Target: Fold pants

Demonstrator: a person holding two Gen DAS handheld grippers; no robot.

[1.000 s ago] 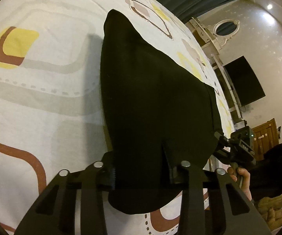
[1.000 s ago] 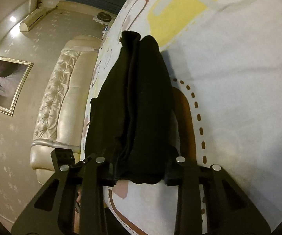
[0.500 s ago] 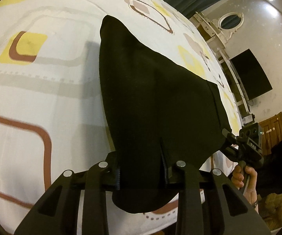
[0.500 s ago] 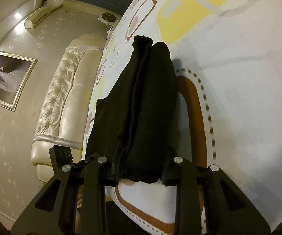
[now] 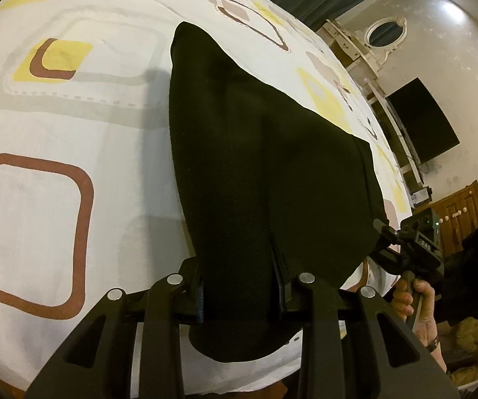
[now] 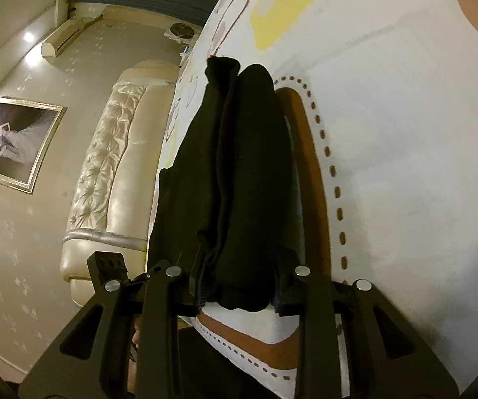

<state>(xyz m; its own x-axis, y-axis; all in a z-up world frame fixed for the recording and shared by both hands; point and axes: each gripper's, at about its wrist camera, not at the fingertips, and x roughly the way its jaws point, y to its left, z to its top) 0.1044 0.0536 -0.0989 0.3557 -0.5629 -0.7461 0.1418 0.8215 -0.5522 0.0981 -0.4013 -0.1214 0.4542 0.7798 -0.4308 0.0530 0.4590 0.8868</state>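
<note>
The black pants (image 5: 259, 173) hang as a folded panel over the patterned white bed sheet (image 5: 72, 139), held up at two corners. My left gripper (image 5: 240, 294) is shut on one lower corner of the cloth, which bulges out below the fingers. My right gripper (image 6: 239, 286) is shut on the other corner; in its view the pants (image 6: 239, 173) run away from me as a thick bundle of folded layers. The right gripper also shows in the left wrist view (image 5: 415, 249), with the hand on its handle.
The bed sheet (image 6: 388, 166) has brown, yellow and grey squares. A cream tufted headboard (image 6: 106, 179) stands at the left in the right wrist view. A dark TV (image 5: 421, 123) and a wooden cabinet (image 5: 458, 216) stand past the bed's far side.
Both grippers have pulled back and up with the pants. More of the sheet and the bed's near edge has come into view. Both grips are unchanged.
</note>
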